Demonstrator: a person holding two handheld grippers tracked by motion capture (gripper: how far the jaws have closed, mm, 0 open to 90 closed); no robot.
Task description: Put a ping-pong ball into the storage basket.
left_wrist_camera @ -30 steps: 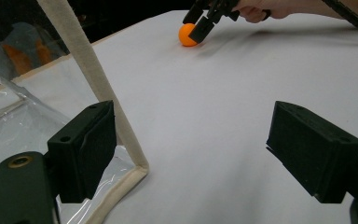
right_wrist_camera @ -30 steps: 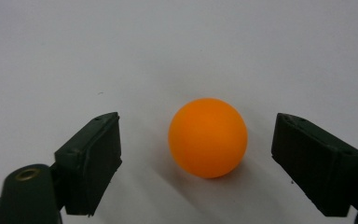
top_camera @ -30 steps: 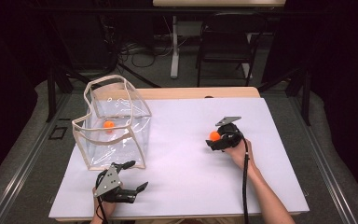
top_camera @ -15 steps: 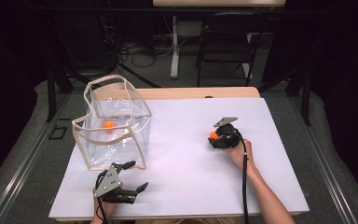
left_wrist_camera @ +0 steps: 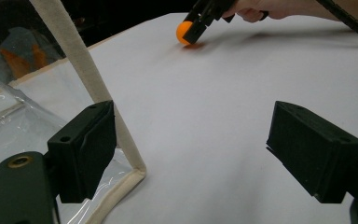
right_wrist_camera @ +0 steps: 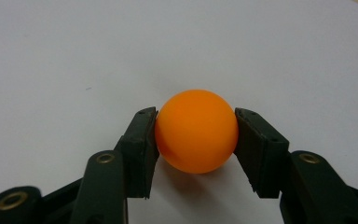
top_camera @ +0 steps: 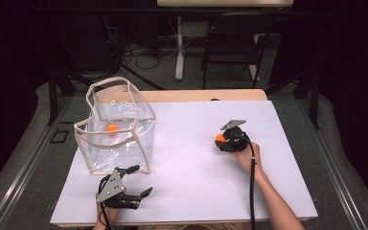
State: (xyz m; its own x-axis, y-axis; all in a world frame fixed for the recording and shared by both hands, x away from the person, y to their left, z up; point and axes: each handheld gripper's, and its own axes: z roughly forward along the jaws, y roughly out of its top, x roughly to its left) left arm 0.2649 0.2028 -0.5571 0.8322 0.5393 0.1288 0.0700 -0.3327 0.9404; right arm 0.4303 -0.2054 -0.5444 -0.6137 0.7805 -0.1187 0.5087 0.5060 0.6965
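My right tool (right_wrist_camera: 196, 140) jaws just closing, now clenched on orange ball (right_wrist_camera: 196, 136) on white tabletop (top_camera: 191, 143). My left tool (left_wrist_camera: 205, 154) released, beside clear bag (top_camera: 117, 129).

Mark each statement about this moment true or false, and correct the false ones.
1. The right gripper is shut on the orange ball. True.
2. The left gripper clamps the bag's trim. False: its jaws stand open, gripping nothing.
3. The clear bag already holds another orange ball. True.
4. The gripped ball hangs over the bag's mouth. False: it is low over the white table, well right of the bag.
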